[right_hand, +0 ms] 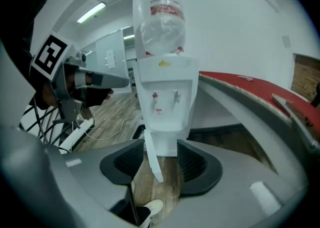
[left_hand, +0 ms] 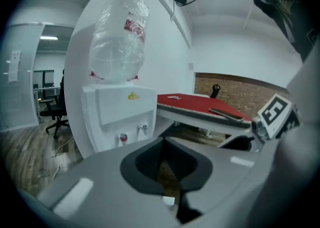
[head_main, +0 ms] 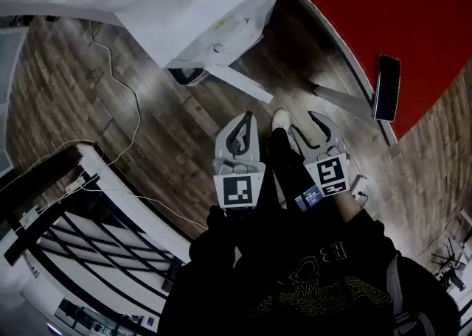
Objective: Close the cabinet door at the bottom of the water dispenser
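The white water dispenser (head_main: 214, 25) stands ahead with a clear bottle (right_hand: 161, 19) on top. Its bottom cabinet door (head_main: 240, 84) hangs open, a white slab swung out over the wood floor; in the right gripper view the door (right_hand: 151, 157) shows edge-on below the taps. My left gripper (head_main: 245, 117) is shut, its tips meeting with nothing held, and in its own view the left gripper (left_hand: 162, 159) points at the dispenser (left_hand: 120, 112). My right gripper (head_main: 313, 130) is open and empty. In its own view the right gripper (right_hand: 157, 164) frames the door, still some way short of it.
A red curved table (head_main: 383, 25) runs along the right, with a dark flat device (head_main: 387, 88) on its edge. A white cable (head_main: 125, 99) trails across the floor at the left. A black-and-white rack (head_main: 96, 239) stands at lower left. The person's white shoe (head_main: 280, 117) is between the grippers.
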Motion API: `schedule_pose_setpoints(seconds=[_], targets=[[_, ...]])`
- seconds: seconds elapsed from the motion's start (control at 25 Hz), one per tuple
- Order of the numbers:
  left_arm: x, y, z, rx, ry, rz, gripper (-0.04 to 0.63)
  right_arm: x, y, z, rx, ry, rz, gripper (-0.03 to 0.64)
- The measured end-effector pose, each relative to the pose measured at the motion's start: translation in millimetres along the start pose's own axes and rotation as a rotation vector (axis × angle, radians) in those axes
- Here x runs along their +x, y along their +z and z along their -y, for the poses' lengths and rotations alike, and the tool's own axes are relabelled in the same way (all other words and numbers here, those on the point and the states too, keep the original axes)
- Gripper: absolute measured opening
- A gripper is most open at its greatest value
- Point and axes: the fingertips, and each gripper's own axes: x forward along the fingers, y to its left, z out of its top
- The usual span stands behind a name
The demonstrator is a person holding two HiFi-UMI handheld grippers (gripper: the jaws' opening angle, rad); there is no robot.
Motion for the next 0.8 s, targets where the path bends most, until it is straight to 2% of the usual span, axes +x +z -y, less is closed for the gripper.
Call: schedule_pose_setpoints(seconds=[0.12,0.28,0.48,0.64,0.8], targets=[[17,-40,-6,-0.053,0.007,-0.052,0.008,42,-47,1,-0.002,-0.021,-0.065,0.209],[28,-88,-17,-0.102,0.043,-0.114,0.008,100,-102,2,-0.044,0.009,-0.144,0.209],[31,-139,-27,-0.096,0.046,-0.198,0.008,158,-167,-4,-0.131,0.089,-0.243,0.218],[36,-166,-36,-0.114,0.065,-0.208,0.008,195,-193,-17,-0.242,0.138,-0.294,0.222],[47,-179,-42,-0.138,0.073,-0.221,0.008,230,-197,-28,-0.285,0.142,-0.312,0.218]])
